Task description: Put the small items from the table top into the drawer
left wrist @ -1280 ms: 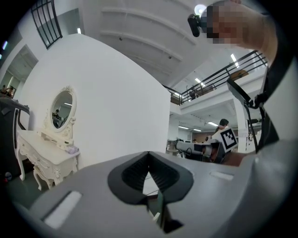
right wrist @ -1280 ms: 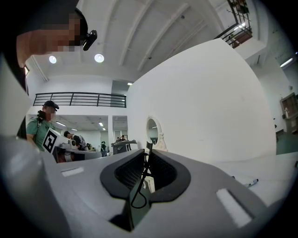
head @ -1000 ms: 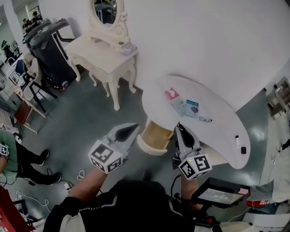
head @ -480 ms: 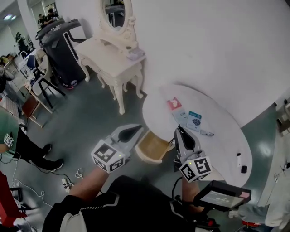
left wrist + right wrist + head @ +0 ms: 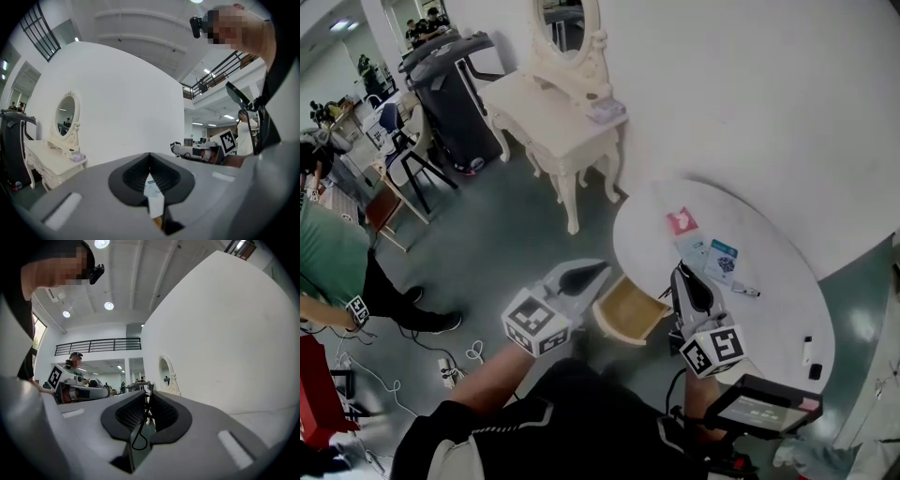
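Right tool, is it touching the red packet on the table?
Apart. The head view shows the right tool short of the red packet, with bare table between.

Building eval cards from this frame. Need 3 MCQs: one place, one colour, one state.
1. Where is the drawer?
A) under the near edge of the white table, between the left gripper and the right gripper
B) on top of the table
C) held in the left gripper

2. What colour is the packet nearest the wall?
A) green
B) red
C) black

3. What state is the drawer in?
A) shut
B) pulled open
C) lifted out

Key:
1 A: in the head view it juts from under the table edge, between the two grippers.
2 B: the packet is plainly red.
3 B: the drawer's wooden inside shows.
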